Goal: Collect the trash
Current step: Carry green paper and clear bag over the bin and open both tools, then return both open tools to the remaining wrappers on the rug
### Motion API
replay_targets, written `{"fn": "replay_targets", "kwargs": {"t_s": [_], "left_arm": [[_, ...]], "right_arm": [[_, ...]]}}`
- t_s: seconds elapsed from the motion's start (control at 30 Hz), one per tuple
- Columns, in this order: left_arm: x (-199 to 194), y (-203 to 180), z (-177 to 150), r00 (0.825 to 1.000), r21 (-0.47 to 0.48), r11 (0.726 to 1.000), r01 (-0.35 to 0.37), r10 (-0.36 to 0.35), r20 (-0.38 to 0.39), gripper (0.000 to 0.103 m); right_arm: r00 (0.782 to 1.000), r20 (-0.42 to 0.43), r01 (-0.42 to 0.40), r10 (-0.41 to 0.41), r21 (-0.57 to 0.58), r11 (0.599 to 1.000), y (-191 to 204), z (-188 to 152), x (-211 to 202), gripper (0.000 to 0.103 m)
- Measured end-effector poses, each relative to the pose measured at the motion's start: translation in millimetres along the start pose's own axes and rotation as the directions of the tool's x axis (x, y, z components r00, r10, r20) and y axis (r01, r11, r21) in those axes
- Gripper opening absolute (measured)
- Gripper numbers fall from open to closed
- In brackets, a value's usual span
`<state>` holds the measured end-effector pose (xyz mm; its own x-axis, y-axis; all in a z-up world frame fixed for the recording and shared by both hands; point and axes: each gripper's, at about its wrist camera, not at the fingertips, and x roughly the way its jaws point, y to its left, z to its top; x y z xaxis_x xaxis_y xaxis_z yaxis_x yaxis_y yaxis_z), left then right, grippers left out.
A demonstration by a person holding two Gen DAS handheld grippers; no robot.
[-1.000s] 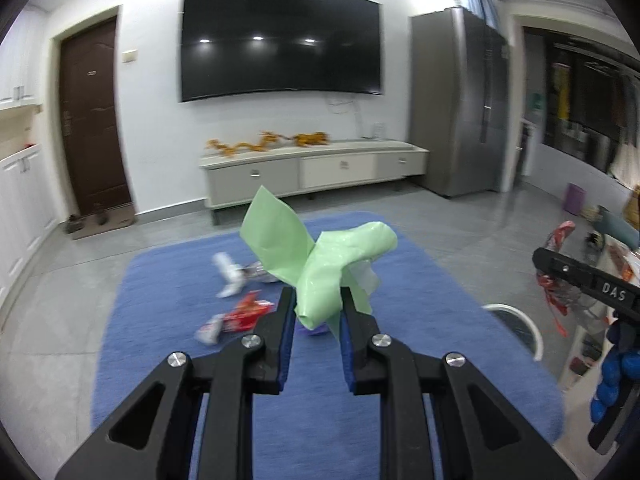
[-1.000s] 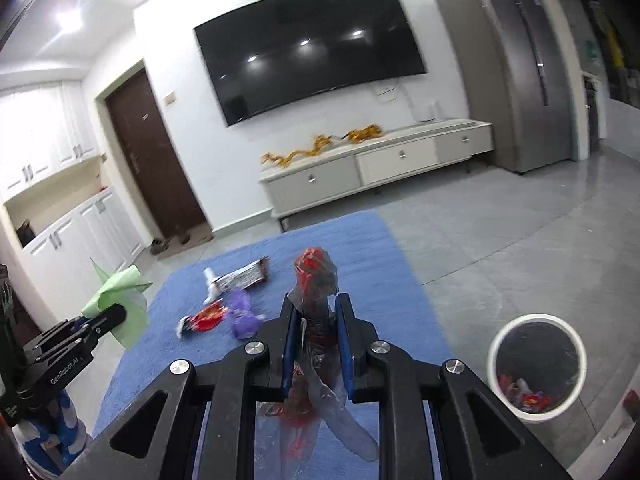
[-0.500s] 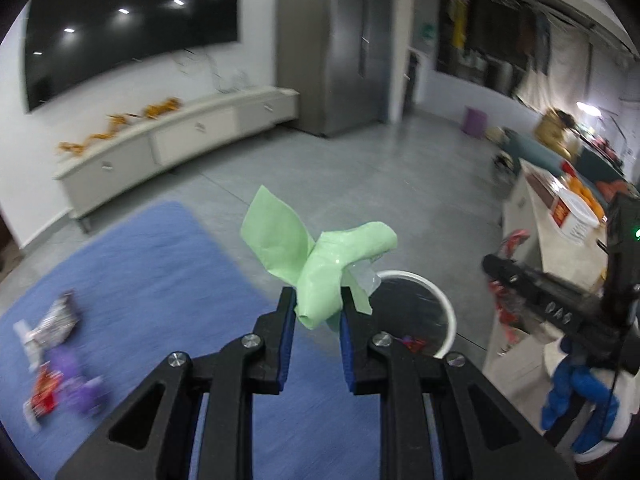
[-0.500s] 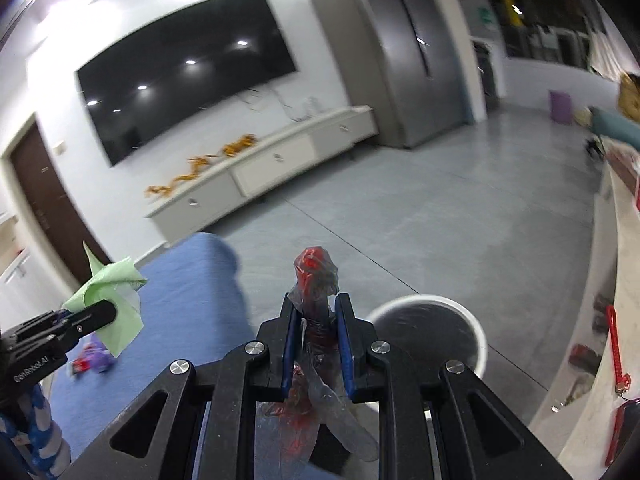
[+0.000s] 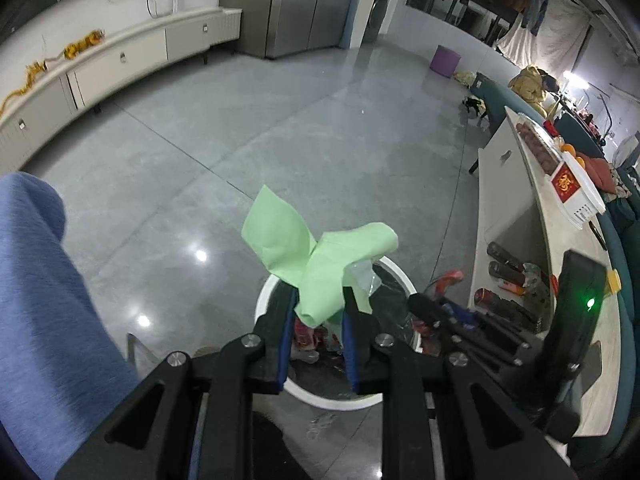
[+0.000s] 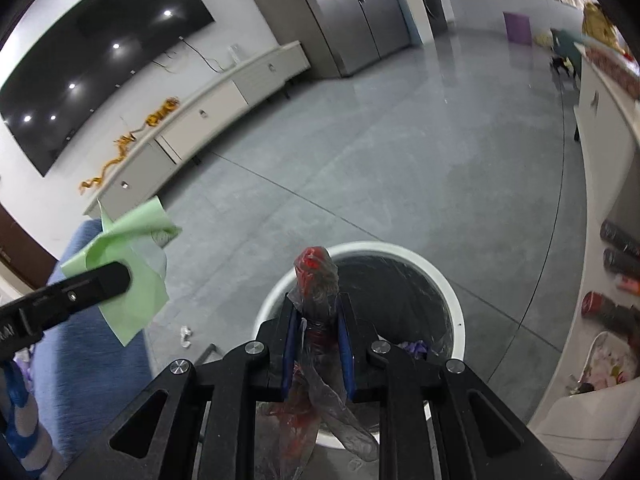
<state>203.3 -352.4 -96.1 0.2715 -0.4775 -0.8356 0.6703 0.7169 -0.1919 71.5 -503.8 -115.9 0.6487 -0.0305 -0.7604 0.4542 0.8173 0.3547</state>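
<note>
My left gripper is shut on a crumpled green paper, held just above the white-rimmed trash bin. The bin has a dark liner and wrappers inside. My right gripper is shut on a red and clear plastic wrapper, which hangs down between the fingers over the same bin. In the right wrist view the left gripper with the green paper shows at the left. In the left wrist view the right gripper reaches in from the right above the bin.
A blue rug lies left of the bin on the grey tile floor. A white counter with shelves of bottles stands at the right. A low white cabinet and a grey fridge line the far wall. A small white scrap lies beside the bin.
Both grippers swung from facing the rug and TV wall round to the right and downward, and now hang over the trash bin. Each keeps its piece of trash.
</note>
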Motion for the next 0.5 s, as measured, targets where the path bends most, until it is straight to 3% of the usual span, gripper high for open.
{"fn": "replay_targets", "kwargs": {"t_s": [0.17, 0.23, 0.3, 0.37, 0.5], "left_arm": [[32, 4, 6, 0.998, -0.044, 0.999, 0.032, -0.034, -0.045, 0.024], [39, 5, 7, 0.997, -0.061, 0.997, 0.04, -0.043, -0.056, 0.032], [47, 6, 8, 0.997, -0.075, 0.996, 0.049, -0.054, -0.063, 0.039], [48, 5, 9, 0.996, -0.081, 0.995, 0.054, -0.059, -0.061, 0.047], [43, 2, 8, 0.997, -0.082, 0.995, 0.058, -0.063, -0.05, 0.049]], "right_arm": [[0.999, -0.028, 0.03, -0.029, 0.029, 0.999, -15, -5, 19, 0.02], [0.999, -0.037, 0.041, -0.04, 0.045, 0.998, -20, -4, 26, 0.026], [0.998, -0.042, 0.053, -0.051, 0.054, 0.997, -22, -4, 28, 0.044], [0.998, -0.041, 0.055, -0.053, 0.064, 0.996, -25, -5, 27, 0.048], [0.997, -0.033, 0.07, -0.068, 0.064, 0.996, -24, -3, 22, 0.05]]}}
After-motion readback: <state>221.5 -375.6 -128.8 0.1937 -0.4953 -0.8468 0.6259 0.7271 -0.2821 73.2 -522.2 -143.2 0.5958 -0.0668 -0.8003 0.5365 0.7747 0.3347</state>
